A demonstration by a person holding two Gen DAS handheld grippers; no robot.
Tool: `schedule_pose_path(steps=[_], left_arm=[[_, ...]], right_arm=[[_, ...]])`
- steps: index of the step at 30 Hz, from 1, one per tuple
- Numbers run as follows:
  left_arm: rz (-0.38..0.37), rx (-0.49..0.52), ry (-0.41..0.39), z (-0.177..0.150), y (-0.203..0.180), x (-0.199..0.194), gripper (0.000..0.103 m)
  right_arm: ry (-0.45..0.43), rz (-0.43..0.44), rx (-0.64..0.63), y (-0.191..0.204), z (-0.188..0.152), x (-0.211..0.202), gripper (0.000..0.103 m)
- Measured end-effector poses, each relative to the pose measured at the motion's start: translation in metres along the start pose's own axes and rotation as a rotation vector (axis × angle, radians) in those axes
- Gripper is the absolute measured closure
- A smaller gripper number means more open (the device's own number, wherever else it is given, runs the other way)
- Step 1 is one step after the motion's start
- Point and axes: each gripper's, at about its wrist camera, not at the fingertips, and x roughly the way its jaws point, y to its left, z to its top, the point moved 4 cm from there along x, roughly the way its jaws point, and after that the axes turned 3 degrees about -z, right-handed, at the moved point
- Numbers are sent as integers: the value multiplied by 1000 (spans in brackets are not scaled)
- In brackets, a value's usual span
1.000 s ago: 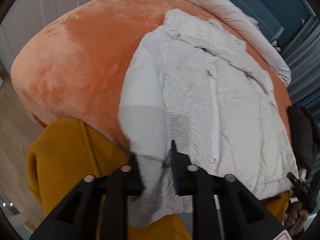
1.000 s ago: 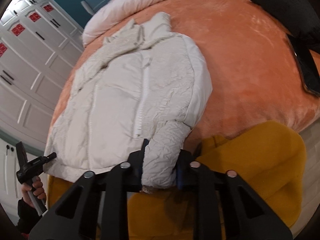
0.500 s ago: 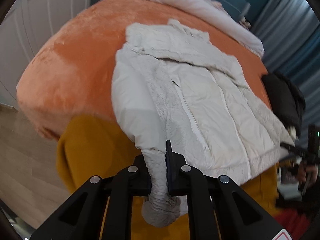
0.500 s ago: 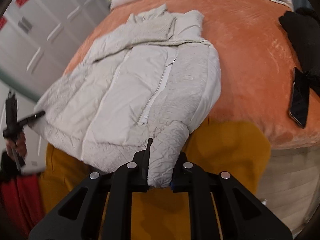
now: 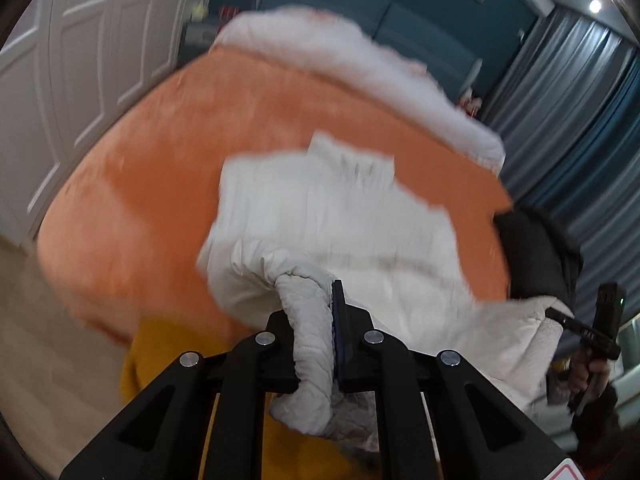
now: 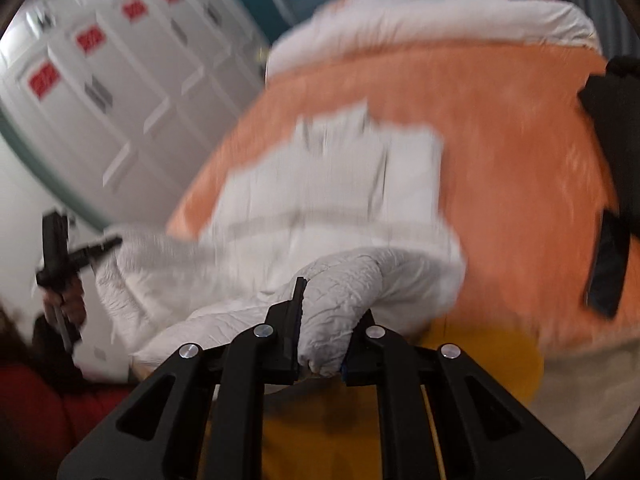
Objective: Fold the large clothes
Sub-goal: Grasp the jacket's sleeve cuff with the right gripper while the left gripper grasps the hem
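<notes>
Lifting the near hem of a white puffer jacket [image 5: 340, 216] off the orange bed [image 5: 168, 152] — left gripper [image 5: 316, 340] and right gripper [image 6: 320, 332] each clamped on a bunched corner — the person likely next carries both corners toward the collar.

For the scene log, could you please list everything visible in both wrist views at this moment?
white puffer jacket: one, white, on the bed, near end lifted by its cuffs
orange blanket: one, orange, covering the bed under the jacket
white duvet: one, white, along the far end of the bed
mustard cloth: one, yellow, draped over the near edge of the bed
black garment: one, black, at the bed's right side
dark flat object: one, black, on the blanket beside the black garment; maybe a phone
wardrobe doors: several, white with red labels, left of the bed
curtains: grey-blue, right of the bed
left gripper: black, shut on a jacket cuff
right gripper: black, shut on the other cuff
</notes>
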Motion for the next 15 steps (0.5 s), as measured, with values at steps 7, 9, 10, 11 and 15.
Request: schedule_pose_path(steps=[7, 9, 10, 11, 15], left_arm=[[57, -5, -116, 80, 6, 49, 91], [67, -21, -131, 94, 10, 63, 90], [70, -22, -133, 101, 12, 69, 90], [77, -20, -135, 106, 15, 76, 89], [111, 8, -138, 122, 27, 104, 84]], right_arm=[[-210, -14, 118, -25, 69, 30, 91], [-245, -14, 158, -34, 87, 42, 91], [-257, -18, 168, -36, 93, 47, 91], [-271, -24, 180, -39, 100, 55, 91], [-286, -30, 226, -51, 122, 78, 91]])
